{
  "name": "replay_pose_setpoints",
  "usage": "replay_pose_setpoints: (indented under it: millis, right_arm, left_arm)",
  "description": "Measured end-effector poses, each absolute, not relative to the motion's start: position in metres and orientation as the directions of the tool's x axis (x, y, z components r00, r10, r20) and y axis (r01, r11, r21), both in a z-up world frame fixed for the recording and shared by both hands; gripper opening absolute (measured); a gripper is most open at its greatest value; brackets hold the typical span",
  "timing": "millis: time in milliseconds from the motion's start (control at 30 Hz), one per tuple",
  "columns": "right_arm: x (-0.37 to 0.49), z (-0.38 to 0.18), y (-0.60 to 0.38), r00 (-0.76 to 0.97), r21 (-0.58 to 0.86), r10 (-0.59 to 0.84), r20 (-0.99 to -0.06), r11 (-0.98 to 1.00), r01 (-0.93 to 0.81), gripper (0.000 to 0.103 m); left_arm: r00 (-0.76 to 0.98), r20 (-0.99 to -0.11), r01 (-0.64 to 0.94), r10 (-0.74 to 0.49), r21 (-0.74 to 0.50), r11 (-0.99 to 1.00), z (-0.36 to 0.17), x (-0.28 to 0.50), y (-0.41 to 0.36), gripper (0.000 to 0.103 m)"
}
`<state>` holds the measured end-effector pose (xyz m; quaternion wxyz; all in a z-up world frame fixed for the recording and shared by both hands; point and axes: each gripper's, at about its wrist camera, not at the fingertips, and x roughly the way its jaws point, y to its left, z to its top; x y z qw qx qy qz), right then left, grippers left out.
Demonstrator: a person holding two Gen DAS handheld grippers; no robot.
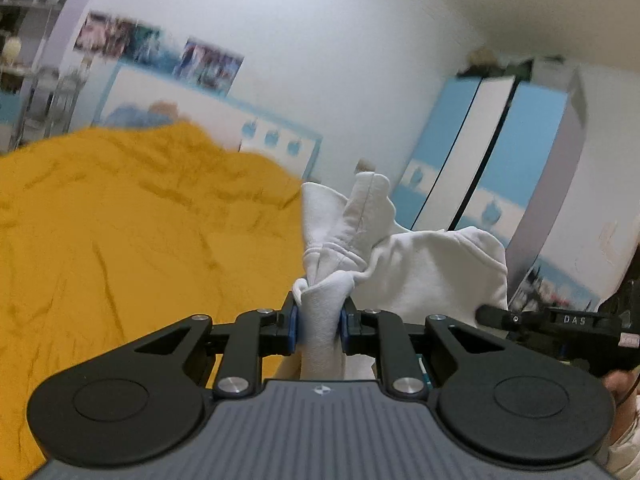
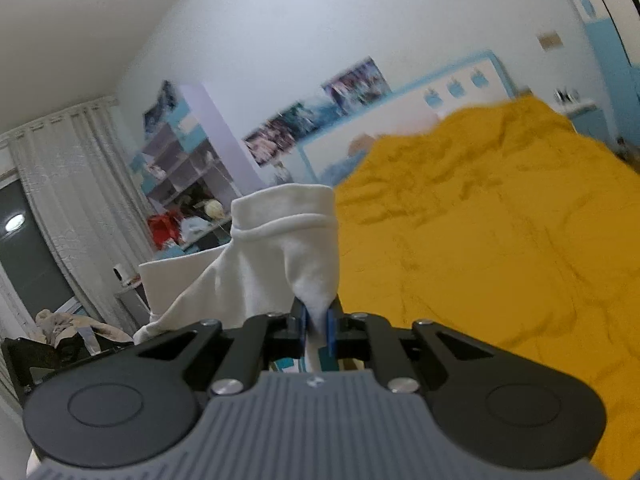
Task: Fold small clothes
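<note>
— What is held in the shelf unit [image 2: 188, 168] at the far left?
— Small items too blurred to be named.

— How is the left gripper [image 1: 319, 320] set?
— Nearly closed, with a bunched fold of the white garment [image 1: 420, 268] pinched between blue pads.

— And the right gripper [image 2: 318, 330]?
— Likewise clamped on the white garment [image 2: 280, 256], which is held up near the yellow bedspread [image 2: 500, 220].

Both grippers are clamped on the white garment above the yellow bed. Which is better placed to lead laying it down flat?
Probably right. The right gripper pinches a thin edge of the white garment with the yellow bedspread close ahead; the left gripper holds a thick bunch.
</note>
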<state>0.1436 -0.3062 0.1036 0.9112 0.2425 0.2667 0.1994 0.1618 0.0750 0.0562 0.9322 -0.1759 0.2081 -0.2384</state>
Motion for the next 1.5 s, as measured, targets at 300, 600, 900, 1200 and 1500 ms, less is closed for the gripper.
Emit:
replay_pose_setpoints:
  millis: [300,600,900,1200,1500]
  right_arm:
    - [0.206,0.033,-0.294,0.707,0.585,0.503,-0.498,0.796,-0.154,0.005]
    - [0.289,-0.044,-0.286,0.61,0.562,0.468,-0.639,0.826,-0.046,0.005]
    - [0.329,-0.105,-0.291,0.556,0.47,0.361,-0.748,0.88,0.061,0.016]
    - [0.279,-0.079,-0.276,0.621,0.438,0.373,-0.689,0.897,-0.053,0.014]
    - [0.26,-0.122,-0.259,0.574,0.324,0.286,-0.767,0.945,-0.039,0.0]
  left_arm:
    - [0.733,-0.472,0.297,-0.489,-0.425,0.855,-0.001,0.225,0.085,0.021]
    - [0.609,-0.621,0.241,-0.493,-0.447,0.862,-0.068,0.288,0.085,0.021]
    - [0.56,-0.721,0.111,-0.407,-0.421,0.9,-0.116,0.319,0.1,0.026]
    - [0.618,-0.639,0.165,-0.458,-0.464,0.87,-0.093,0.288,0.101,0.027]
    - [0.554,-0.752,0.2,-0.357,-0.296,0.934,-0.128,0.286,0.065,0.019]
